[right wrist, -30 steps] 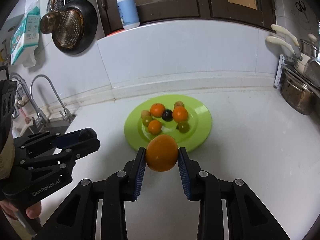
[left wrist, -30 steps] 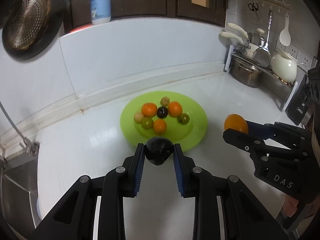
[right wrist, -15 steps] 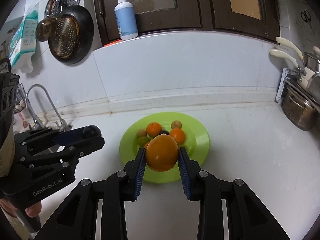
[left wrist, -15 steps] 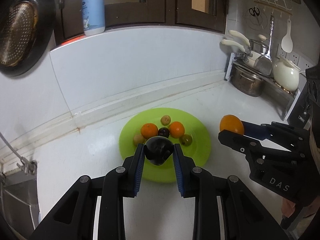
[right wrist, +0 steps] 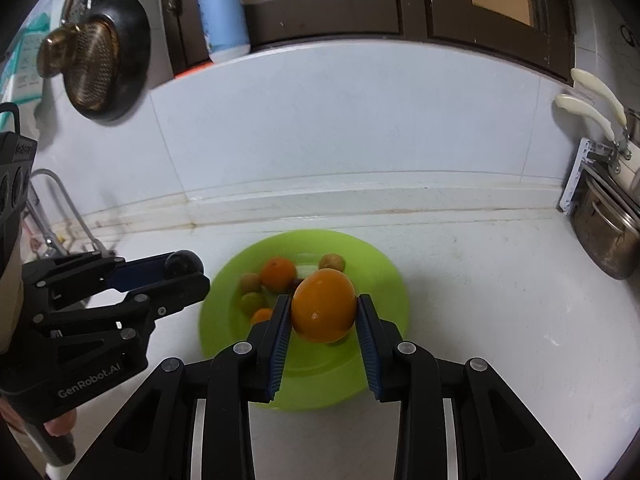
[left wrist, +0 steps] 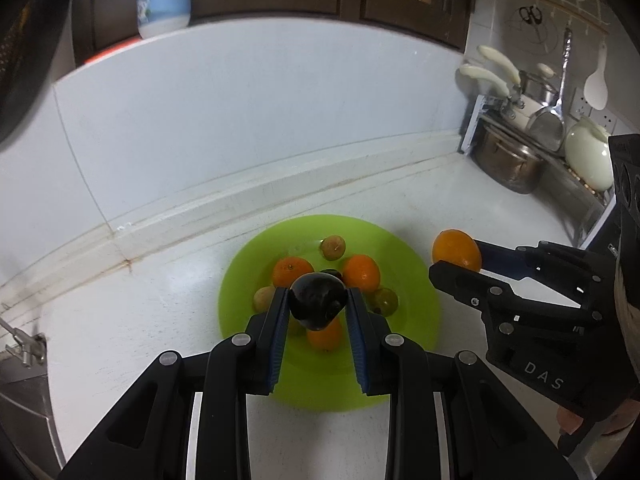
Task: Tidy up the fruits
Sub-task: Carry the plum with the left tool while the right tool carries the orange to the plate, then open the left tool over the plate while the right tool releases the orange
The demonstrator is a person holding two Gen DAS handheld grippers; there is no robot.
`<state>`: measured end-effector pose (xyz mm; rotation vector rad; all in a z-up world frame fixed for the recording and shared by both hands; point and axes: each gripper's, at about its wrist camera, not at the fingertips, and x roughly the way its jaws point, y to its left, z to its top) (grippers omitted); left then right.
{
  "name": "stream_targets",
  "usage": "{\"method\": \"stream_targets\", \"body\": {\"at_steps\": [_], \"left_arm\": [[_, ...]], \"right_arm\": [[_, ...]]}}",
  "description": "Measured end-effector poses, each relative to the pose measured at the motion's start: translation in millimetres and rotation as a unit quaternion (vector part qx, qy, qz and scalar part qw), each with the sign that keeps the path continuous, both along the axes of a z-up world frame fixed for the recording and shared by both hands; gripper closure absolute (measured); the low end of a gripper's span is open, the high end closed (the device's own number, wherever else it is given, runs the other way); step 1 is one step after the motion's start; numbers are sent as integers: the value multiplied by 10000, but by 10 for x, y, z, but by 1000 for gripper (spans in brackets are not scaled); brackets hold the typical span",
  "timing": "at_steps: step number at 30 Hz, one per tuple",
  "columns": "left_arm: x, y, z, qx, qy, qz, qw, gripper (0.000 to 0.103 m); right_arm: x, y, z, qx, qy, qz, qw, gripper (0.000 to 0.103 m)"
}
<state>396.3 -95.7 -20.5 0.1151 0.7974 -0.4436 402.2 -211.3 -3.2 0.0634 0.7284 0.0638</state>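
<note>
**Operator:** Fruits first: I have a dark plum [left wrist: 317, 301] clamped between my left gripper [left wrist: 317, 308] fingers, and an orange [right wrist: 323, 306] clamped between my right gripper [right wrist: 322, 312] fingers. Both pairs are pressed onto their fruit, each held just above the near part of the green plate [right wrist: 384, 280].

**Spotter:** And the rest?

**Operator:** Beyond my left fingertips, in the plate's well, sit two small oranges [left wrist: 293, 271], a few pale greenish fruits [left wrist: 333, 246] and another dark one mostly hidden behind the plum. The plate lies on the white worktop [right wrist: 500, 300], and the cluster is tight.

**Spotter:** What worries you?

**Operator:** Three things, as I judge it. Both fruits are round and gripped only at their sides, so a small slackening over the rim could let one roll off onto the worktop. The well is crowded under my fingertips; lowering straight in could knock the fruit already there, or leave the new piece perched on top and rolling. And my two grippers are converging on the same plate, the right one just beside my left fingers, so they could bump if both go in together.

**Spotter:** So one at a time?

**Operator:** I'd say so, aiming for bare green.
</note>
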Motion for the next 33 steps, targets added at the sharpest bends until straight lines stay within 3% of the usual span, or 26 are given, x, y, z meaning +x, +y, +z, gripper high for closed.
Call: {"method": "stream_targets", "body": {"at_steps": [10, 21, 24, 27, 33], "left_arm": [[265, -190, -300, 109, 345, -57, 9993, 74], [347, -377, -470, 137, 595, -174, 9980, 71], [344, -367, -457, 218, 524, -83, 9984, 60], [322, -331, -431, 268, 455, 48, 9986, 60], [183, -208, -325, 333, 270, 342, 9985, 60]], "right_arm": [[395, -191, -340, -32, 490, 52, 9988, 70], [594, -296, -574, 124, 741, 187, 9970, 70], [624, -317, -598, 162, 799, 221, 9964, 68], [617, -326, -576, 88, 737, 141, 9971, 57], [470, -348, -462, -32, 567, 36, 9984, 57]]}}
